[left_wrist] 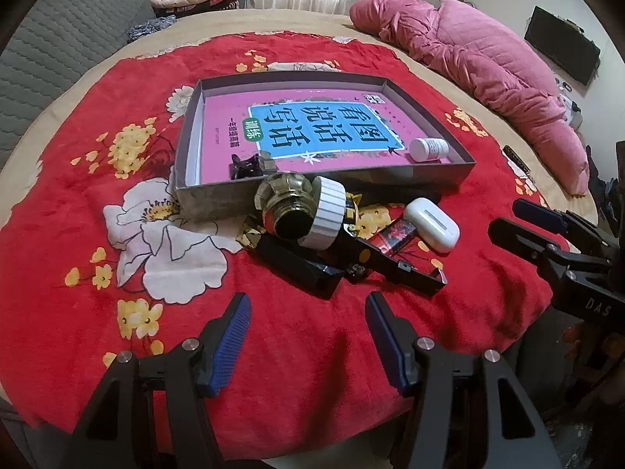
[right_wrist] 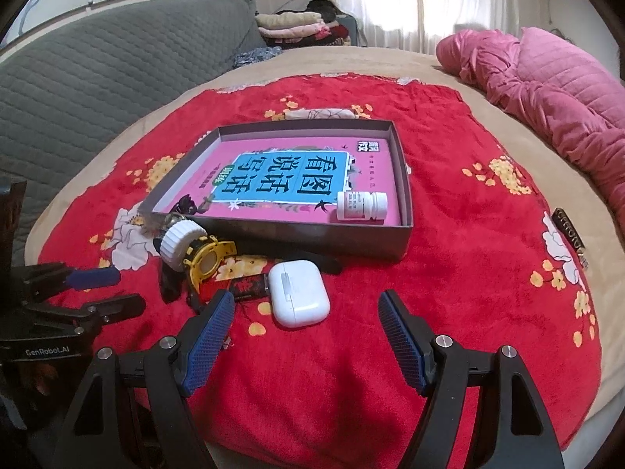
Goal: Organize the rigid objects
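so the earbud case (right_wrist: 299, 293) is being sat right in front of the right gripper (right_wrist: 306, 326), low centre of the right wrist view, just past the fingertips and a touch toward the left pad. Its long axis is being angled from upper left to lower right of that frame, so a small twist would probably be needed to get the pads across its short sides. In the left wrist view the same case (left_wrist: 431, 224) is being seen well off to the right of centre, so the right hand is being judged the nearer one

Both sets of jaws are being held wide apart with nothing between them. The left gripper (left_wrist: 308, 330) is being pointed more at the clutter pile: a glass bottle with a ribbed white cap (left_wrist: 300, 207) lying on its side, and black plastic bits

The grey cardboard tray (right_wrist: 406, 211) is being seen in the upper middle, already holding a pink book (right_wrist: 297, 179), a small white pill bottle (right_wrist: 361, 205) on its side at the lower right corner, and a dark hair clip (right_wrist: 185, 205) at the lower left

Case is smooth glossy plastic with rounded edges, likely slippery; the red blanket (right_wrist: 468, 273) underneath is being seen as soft and fuzzy
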Tool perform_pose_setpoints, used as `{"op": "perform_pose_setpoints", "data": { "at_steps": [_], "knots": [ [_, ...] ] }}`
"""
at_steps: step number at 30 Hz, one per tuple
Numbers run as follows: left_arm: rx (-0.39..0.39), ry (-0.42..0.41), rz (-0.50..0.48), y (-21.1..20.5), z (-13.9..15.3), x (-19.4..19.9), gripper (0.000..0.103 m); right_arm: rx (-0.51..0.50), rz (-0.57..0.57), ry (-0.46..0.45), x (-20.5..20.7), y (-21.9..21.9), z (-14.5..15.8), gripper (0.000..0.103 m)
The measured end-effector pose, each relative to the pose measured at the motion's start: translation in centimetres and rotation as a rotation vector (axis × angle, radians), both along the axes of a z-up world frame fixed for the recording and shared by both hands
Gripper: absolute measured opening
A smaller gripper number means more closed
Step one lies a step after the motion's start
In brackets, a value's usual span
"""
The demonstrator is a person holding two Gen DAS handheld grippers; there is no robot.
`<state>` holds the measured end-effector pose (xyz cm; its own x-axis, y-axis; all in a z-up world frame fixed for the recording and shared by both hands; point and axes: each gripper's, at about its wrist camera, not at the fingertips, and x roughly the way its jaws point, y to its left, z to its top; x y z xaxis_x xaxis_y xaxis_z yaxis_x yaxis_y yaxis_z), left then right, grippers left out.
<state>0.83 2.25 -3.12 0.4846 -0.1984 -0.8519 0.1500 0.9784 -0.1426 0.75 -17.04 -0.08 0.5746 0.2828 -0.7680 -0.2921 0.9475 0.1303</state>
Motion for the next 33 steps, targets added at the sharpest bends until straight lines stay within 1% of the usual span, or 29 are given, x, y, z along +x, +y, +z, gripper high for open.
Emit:
{"op": "perform_pose_setpoints", "data": {
  "at_steps": [10,20,23,26,30,33],
  "knots": [
    [0.002,0.03,0.005,-0.5,-1.0,0.3,0.06,-0.012,0.007,0.044,0.6,0.3,-1.7,0.077],
    [0.007,0.035,0.033,-0.7,-1.8,1.1,0.06,-0.014,0.02,0.055,0.9,0.6,-2.3,0.077],
    [0.026,0.027,0.045,-0.8,-2.0,1.5,0.06,-0.007,0.016,0.058,1.0,0.5,-2.4,0.077],
    [0.026,0.036,0.054,-0.9,-2.3,2.0,0.06,-0.004,0.013,0.06,1.1,0.5,-2.5,0.077],
    [0.046,0.029,0.054,-1.3,-2.5,2.4,0.06,-0.001,0.011,0.064,1.2,0.4,-2.7,0.077],
    [0.066,0.022,0.074,-1.3,-2.6,2.7,0.06,-0.001,0.009,0.068,1.4,0.4,-2.9,0.077]
  ]
}}
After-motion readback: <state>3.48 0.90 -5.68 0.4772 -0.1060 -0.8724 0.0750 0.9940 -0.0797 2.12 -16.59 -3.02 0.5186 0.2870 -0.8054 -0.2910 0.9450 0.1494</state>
